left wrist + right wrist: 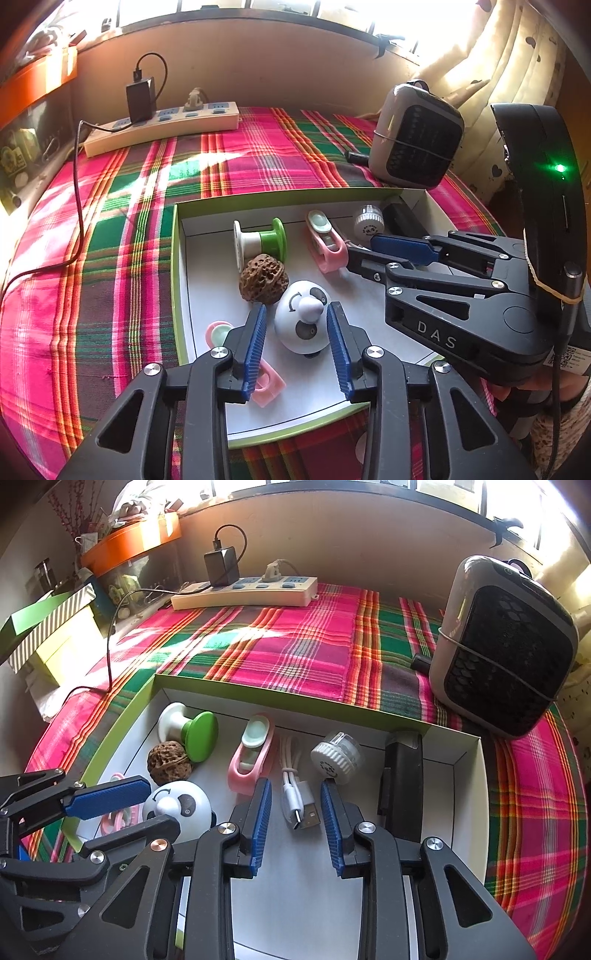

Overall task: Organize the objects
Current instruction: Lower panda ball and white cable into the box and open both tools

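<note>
A green-rimmed white box [176, 236] [369, 712] lies on the plaid cloth and holds small objects. My left gripper [297, 321] is open, its jaws on either side of a white panda toy [301, 321] [177, 805]. Beside the toy are a brown walnut [262, 278] [168, 762], a green-and-white spool [258, 242] [190, 729] and two pink clips [325, 240] [267, 384]. My right gripper [295, 801] is open, its jaws around a white USB cable [297, 801]. A white round cap [336, 755] and a black device [402, 786] lie to the right.
A grey-and-black heater [417, 136] [502, 646] stands behind the box's right corner. A power strip [162, 123] [247, 592] with a black charger and cable lies along the back wall. Green and striped boxes [51, 627] stand at the far left.
</note>
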Tool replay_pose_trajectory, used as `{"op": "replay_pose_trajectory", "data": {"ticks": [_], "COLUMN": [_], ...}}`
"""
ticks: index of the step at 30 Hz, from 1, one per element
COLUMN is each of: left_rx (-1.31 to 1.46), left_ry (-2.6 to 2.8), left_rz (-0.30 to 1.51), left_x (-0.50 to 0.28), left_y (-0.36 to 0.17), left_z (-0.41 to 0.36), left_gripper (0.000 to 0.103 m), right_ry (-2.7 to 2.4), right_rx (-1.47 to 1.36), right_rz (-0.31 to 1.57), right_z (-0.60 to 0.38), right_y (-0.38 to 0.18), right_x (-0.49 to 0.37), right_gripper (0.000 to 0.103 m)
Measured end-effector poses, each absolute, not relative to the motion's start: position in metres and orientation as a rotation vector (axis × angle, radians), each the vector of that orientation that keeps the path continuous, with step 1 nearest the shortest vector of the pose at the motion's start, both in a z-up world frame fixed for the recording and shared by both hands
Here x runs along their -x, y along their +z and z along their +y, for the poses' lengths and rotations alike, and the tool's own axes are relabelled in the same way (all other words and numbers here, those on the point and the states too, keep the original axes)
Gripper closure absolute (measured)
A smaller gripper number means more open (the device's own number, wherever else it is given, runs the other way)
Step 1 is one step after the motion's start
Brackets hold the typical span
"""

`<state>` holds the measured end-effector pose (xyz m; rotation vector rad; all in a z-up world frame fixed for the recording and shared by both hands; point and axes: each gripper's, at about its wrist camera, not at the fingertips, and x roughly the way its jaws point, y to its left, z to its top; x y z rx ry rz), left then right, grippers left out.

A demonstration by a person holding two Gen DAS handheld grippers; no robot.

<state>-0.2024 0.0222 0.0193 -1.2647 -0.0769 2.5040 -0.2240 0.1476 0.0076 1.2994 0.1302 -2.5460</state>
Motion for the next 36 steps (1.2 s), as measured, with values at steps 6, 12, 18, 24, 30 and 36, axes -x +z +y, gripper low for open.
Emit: {"op": "replay_pose_trajectory", "data": {"ticks": [6, 12, 18, 24, 30, 36], "left_rx": [1.268, 1.26, 1.254, 1.24, 1.212, 1.182], "left_ry": [2.505, 2.499, 2.501, 2.522, 2.568, 2.596], "left_rz": [-0.086, -0.085, -0.085, -0.072, -0.051, -0.048], "left_x": [0.199, 0.196, 0.189, 0.18, 0.166, 0.152], "left_y": [0.021, 0.023, 0.027, 0.032, 0.04, 0.048], "left_z": [0.02, 0.021, 0.022, 0.022, 0.02, 0.021], "left_gripper": [0.07, 0.07, 0.069, 0.069, 0.069, 0.069], "right_ry": [-2.546, -2.555, -2.563, -2.581, -2.59, -2.603], "right_rx": [-1.278, -1.263, -1.249, -1.22, -1.195, -1.153], "right_rz": [0.126, 0.126, 0.113, 0.113, 0.1, 0.096], "right_z": [0.148, 0.15, 0.151, 0.153, 0.155, 0.157], "right_y": [0.011, 0.014, 0.018, 0.026, 0.033, 0.04], "right_x": [0.22, 0.215, 0.21, 0.201, 0.189, 0.172], "right_gripper": [0.068, 0.067, 0.067, 0.067, 0.066, 0.061]}}
